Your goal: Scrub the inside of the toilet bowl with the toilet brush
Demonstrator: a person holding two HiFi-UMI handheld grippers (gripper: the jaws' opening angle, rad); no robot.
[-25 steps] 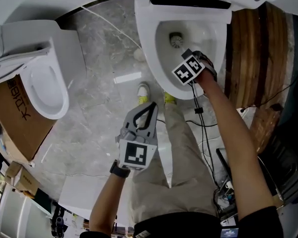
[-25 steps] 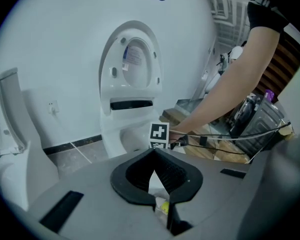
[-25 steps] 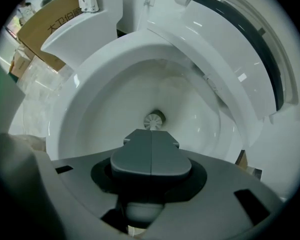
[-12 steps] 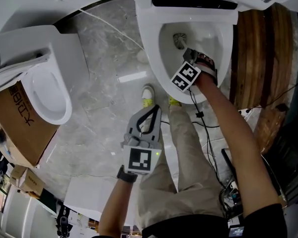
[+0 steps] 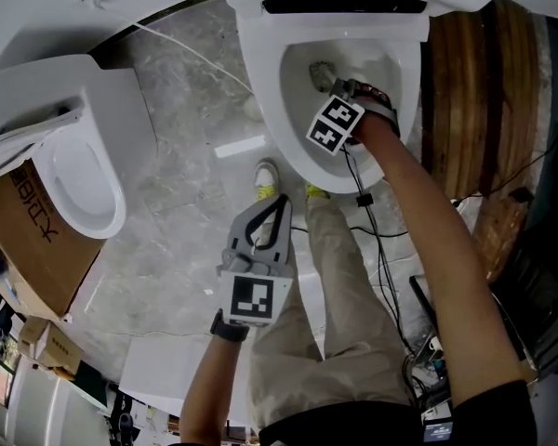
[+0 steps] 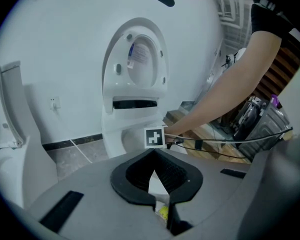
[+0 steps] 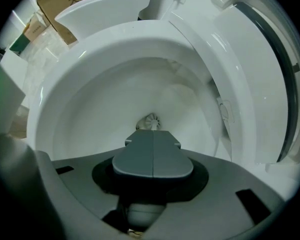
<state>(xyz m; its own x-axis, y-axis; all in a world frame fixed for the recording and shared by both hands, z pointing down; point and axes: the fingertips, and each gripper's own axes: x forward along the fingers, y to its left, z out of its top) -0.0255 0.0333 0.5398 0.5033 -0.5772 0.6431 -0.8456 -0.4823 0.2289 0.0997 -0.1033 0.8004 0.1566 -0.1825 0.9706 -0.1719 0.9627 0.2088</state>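
Observation:
The white toilet bowl stands open at the top of the head view with its lid up. My right gripper reaches down into it, shut on the toilet brush handle. The bristle head rests low against the bowl's inner wall near the drain. In the right gripper view the shut jaws point at the brush head, with the bowl all around. My left gripper hangs over the floor in front of the toilet, shut and holding nothing. Its tips point at the toilet.
A second toilet stands at the left beside a cardboard box. A wooden panel lies right of the bowl. Black cables trail from the right gripper. The person's shoes stand on grey marble floor at the bowl's front.
My right gripper has moved the brush a little further into the bowl and to the left. The left gripper has stayed about where it was.

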